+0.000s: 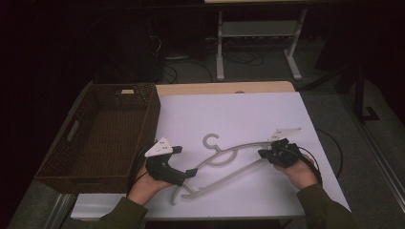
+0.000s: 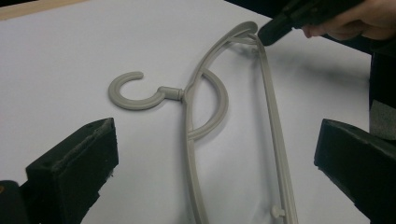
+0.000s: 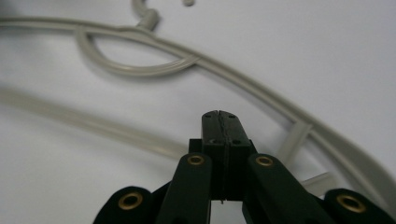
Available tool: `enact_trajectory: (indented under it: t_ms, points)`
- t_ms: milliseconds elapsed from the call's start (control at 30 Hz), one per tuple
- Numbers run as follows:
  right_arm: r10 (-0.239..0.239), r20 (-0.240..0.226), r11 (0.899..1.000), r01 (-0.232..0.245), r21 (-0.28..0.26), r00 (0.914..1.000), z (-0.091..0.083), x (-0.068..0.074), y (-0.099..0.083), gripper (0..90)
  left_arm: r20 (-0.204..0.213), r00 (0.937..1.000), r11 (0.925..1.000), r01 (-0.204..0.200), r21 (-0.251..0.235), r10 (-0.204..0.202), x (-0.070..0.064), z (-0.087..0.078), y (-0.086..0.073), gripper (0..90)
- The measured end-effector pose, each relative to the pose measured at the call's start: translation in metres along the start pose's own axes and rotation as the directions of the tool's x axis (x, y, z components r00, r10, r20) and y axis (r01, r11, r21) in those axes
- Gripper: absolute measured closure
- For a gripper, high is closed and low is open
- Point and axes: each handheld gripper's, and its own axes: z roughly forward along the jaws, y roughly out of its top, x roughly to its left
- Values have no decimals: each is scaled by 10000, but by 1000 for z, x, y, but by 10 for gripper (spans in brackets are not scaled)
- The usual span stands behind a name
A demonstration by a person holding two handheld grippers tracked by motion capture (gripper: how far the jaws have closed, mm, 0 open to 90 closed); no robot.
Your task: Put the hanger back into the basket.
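A pale grey plastic clothes hanger (image 1: pixel 224 162) lies flat on a white tabletop (image 1: pixel 239 114), its hook pointing away from the person. The left gripper (image 1: pixel 191 172) sits at the hanger's near end, the right gripper (image 1: pixel 262 153) at its far end. A dark brown woven basket (image 1: pixel 143 102) stands at the left.

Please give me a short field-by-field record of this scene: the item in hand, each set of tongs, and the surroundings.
item: grey plastic hanger, lying flat on the white table top
hook: points away from the person, open hook end
left tongs: jaws wide apart, straddling the hanger's near end, not gripping
right tongs: jaws pressed together at the hanger's other end; whether the bar is pinched between them is hidden
basket: brown wicker basket at the table's left, nothing visible inside
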Motion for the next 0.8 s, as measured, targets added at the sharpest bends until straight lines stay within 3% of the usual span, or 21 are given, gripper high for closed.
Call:
enact_trajectory:
  t_ms: [267, 600, 800]
  points:
    - [-418, -153, 9990, 416, -154, 9990, 2, 10, -7, 897, -18, 10000, 10000, -14, 62, 14, 0, 1, -1, 0]
    - [-428, -487, 9991, 430, 39, 9979, 10, 14, -7, 898, -15, 10000, 9999, -35, 106, 35, 1, 2, -2, 0]
    - [-505, -450, 9986, 512, 162, 9977, 12, 14, -7, 898, -5, 10000, 9999, 9, 103, -9, 0, 3, -2, 0]
